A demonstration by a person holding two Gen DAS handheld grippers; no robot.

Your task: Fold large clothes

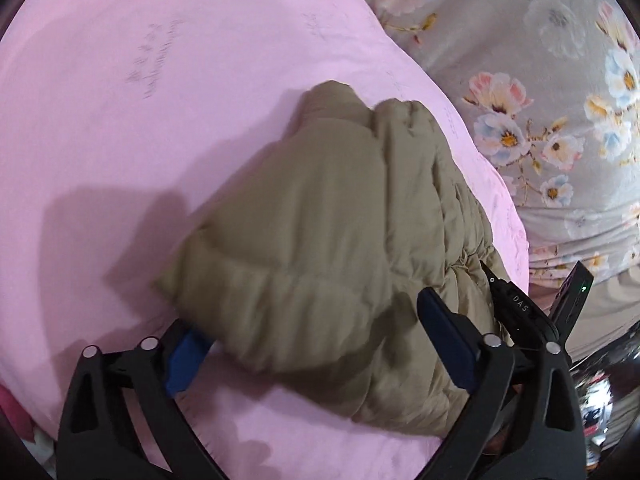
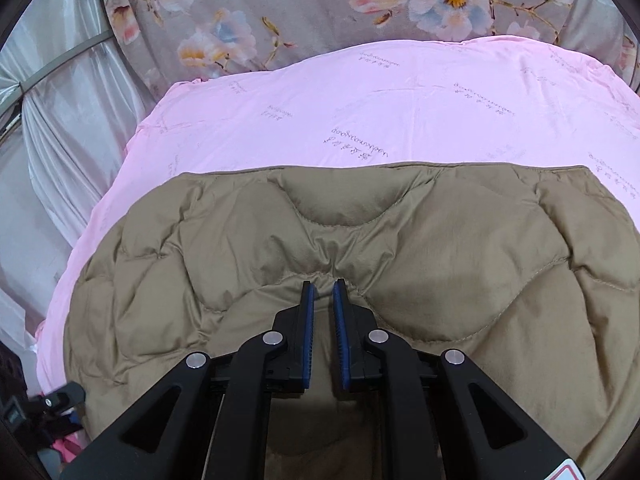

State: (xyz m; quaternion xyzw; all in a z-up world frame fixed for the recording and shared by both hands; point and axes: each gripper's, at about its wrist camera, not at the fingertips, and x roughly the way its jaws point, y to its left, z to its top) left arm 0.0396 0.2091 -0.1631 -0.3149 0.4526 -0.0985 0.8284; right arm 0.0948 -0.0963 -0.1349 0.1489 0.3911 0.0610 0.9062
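Observation:
A tan quilted puffer jacket [image 1: 320, 232] lies bunched on a pink sheet [image 1: 140, 100]. My left gripper [image 1: 316, 344] is open, its blue-padded fingers [image 1: 444, 344] spread either side of the jacket's near edge, the left pad partly under the fabric. In the right wrist view the same jacket [image 2: 440, 248] lies spread flat and wide over the pink sheet [image 2: 360, 112]. My right gripper [image 2: 322, 286] has its jaws almost together, pinching a puckered fold of the jacket at its near middle.
A grey floral bedcover [image 1: 540, 100] lies beyond the pink sheet, and shows at the back in the right wrist view [image 2: 300, 12]. White satin drapes [image 2: 52, 128] hang at the left. The other gripper's black body [image 1: 532, 308] sits by the jacket's right edge.

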